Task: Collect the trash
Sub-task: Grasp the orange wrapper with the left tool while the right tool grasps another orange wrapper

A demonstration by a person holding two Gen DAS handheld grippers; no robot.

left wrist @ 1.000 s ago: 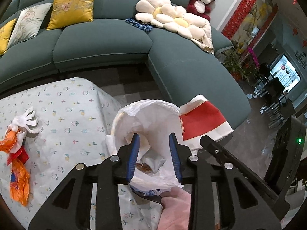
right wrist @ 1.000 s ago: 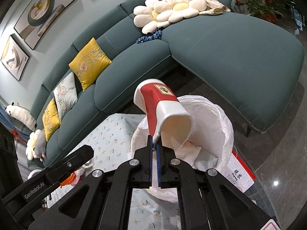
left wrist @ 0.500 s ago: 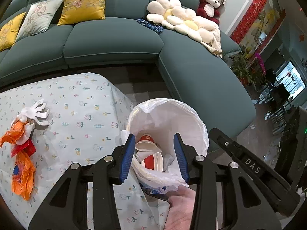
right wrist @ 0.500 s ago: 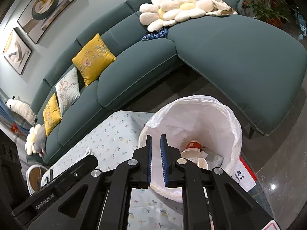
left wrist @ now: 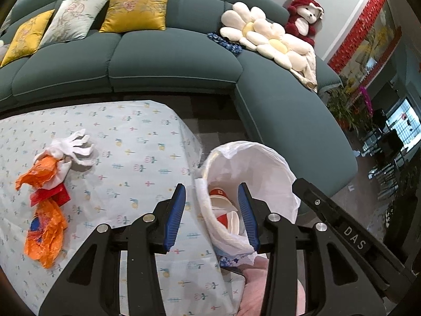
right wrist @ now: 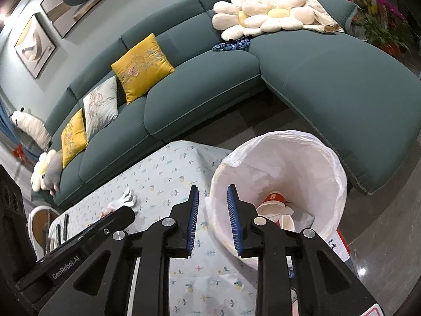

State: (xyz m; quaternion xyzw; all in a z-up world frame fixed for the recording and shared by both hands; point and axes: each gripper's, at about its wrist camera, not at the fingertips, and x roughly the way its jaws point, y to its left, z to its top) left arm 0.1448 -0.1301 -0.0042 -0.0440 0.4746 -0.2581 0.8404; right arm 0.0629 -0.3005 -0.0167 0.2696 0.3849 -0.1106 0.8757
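A white-lined trash bin (left wrist: 265, 163) stands beside the table's right edge; it also shows in the right wrist view (right wrist: 329, 173). A red-and-white paper cup (left wrist: 221, 197) lies inside it, also seen in the right wrist view (right wrist: 272, 200). On the patterned tablecloth (left wrist: 136, 137) lie an orange plastic wrapper (left wrist: 44, 226), a red packet (left wrist: 50, 194) and a white glove (left wrist: 73, 144). My left gripper (left wrist: 211, 208) is open, its jaws straddling the bin's near rim. My right gripper (right wrist: 211, 216) is open and empty, above the table edge beside the bin.
A teal corner sofa (left wrist: 168, 60) with yellow cushions (left wrist: 136, 8), a flower cushion (left wrist: 263, 39) and a red plush toy (left wrist: 302, 18) curves behind the table. Dark floor lies between sofa and table. Potted plants (left wrist: 347, 105) stand at the right.
My right gripper let go of the red-and-white cup, which dropped into the bin, and it opened wider. Both grippers drew back to the left, bringing the table trash more into view.
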